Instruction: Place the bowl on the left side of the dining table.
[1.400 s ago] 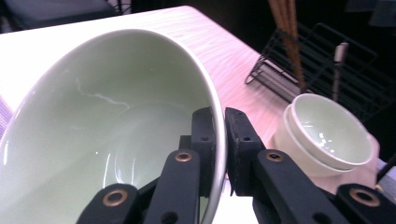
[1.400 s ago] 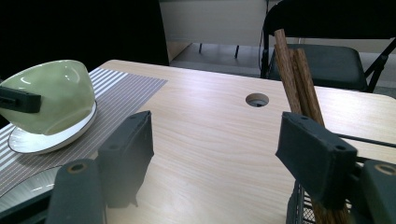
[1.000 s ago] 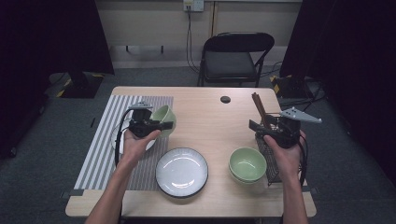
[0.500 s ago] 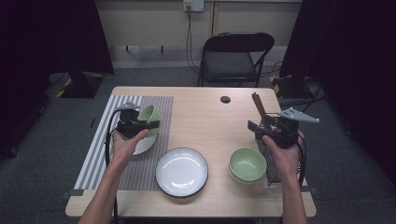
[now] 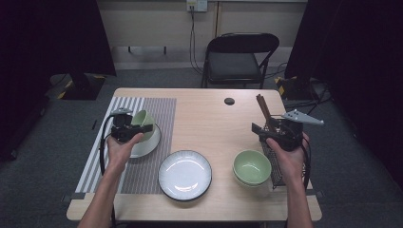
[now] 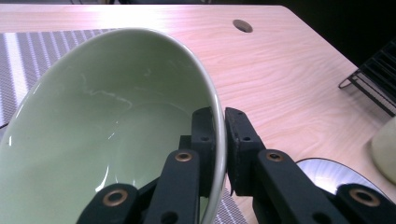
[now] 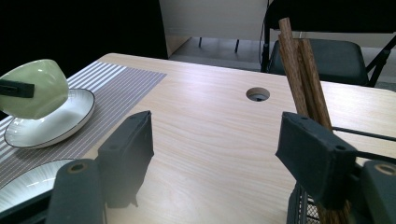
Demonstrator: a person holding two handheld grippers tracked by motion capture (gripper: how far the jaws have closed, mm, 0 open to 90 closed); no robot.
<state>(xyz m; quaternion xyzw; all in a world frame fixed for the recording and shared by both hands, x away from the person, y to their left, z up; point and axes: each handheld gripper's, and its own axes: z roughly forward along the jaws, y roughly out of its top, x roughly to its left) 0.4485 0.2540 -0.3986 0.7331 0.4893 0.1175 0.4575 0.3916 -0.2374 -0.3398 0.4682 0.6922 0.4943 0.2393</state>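
Note:
My left gripper (image 5: 148, 128) is shut on the rim of a pale green bowl (image 5: 141, 118) and holds it tilted just over a small white plate (image 5: 153, 142) on the striped placemat (image 5: 142, 105). In the left gripper view one jaw is inside the bowl (image 6: 102, 112) and the other outside, with the gripper (image 6: 220, 135) pinching the rim. My right gripper (image 5: 264, 127) hangs open at the table's right, with nothing between the fingers of the gripper (image 7: 219, 140). A second green bowl (image 5: 252, 167) stands in front of it.
A large white plate (image 5: 185, 174) lies at the front centre. A black wire rack (image 5: 275, 164) with brown chopsticks (image 7: 303, 65) stands by the right hand. A cable hole (image 5: 229, 100) is at the back of the table, and a black chair (image 5: 240, 61) beyond it.
My left hand has carried the green bowl leftward and a little lower, from near the placemat's right edge to over the small plate. The right hand has kept still.

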